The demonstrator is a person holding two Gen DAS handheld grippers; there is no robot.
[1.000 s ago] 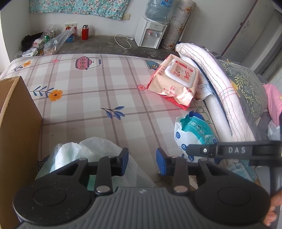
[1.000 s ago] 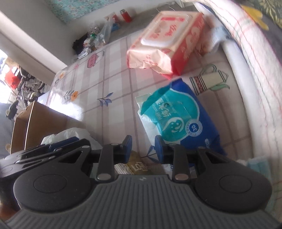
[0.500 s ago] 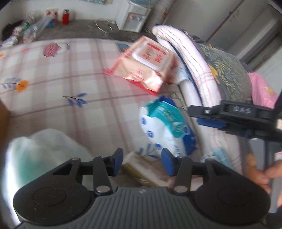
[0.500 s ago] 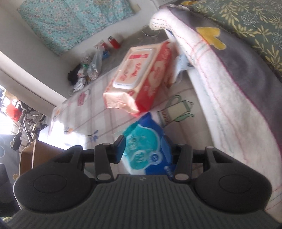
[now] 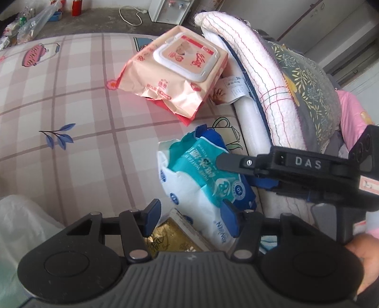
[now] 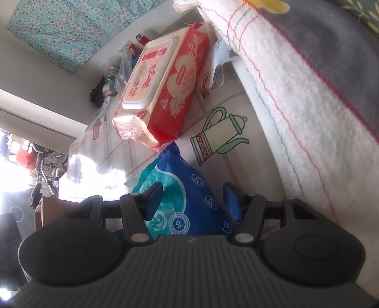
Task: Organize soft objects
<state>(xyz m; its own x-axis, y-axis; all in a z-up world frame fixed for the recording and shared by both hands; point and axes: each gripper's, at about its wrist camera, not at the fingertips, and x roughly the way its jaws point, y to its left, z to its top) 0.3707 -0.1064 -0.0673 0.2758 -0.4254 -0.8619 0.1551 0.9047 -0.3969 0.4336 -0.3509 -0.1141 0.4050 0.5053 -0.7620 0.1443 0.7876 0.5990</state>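
A blue, teal and white wipes pack (image 5: 201,175) lies on the checked bed sheet (image 5: 71,99) beside a rolled white towel (image 5: 255,75). A pink and red wipes pack (image 5: 180,68) lies behind it. My left gripper (image 5: 190,219) is open, its jaws around the near end of the blue pack. My right gripper (image 6: 193,201) is open with the blue pack (image 6: 184,196) between its jaws; in the left wrist view it reaches over the pack from the right (image 5: 239,163). A gold-printed flat packet (image 5: 170,239) lies under the blue pack's near end.
A white plastic bag (image 5: 21,227) lies at the near left. The towel roll and a grey floral pillow (image 5: 305,78) bound the right side. A cardboard box (image 6: 47,208) stands at the left in the right wrist view. A water dispenser (image 5: 170,9) stands on the floor beyond the bed.
Both grippers have moved right and forward from the plastic bag toward the blue wipes pack, and both jaws have opened wider. The right gripper now straddles the pack.
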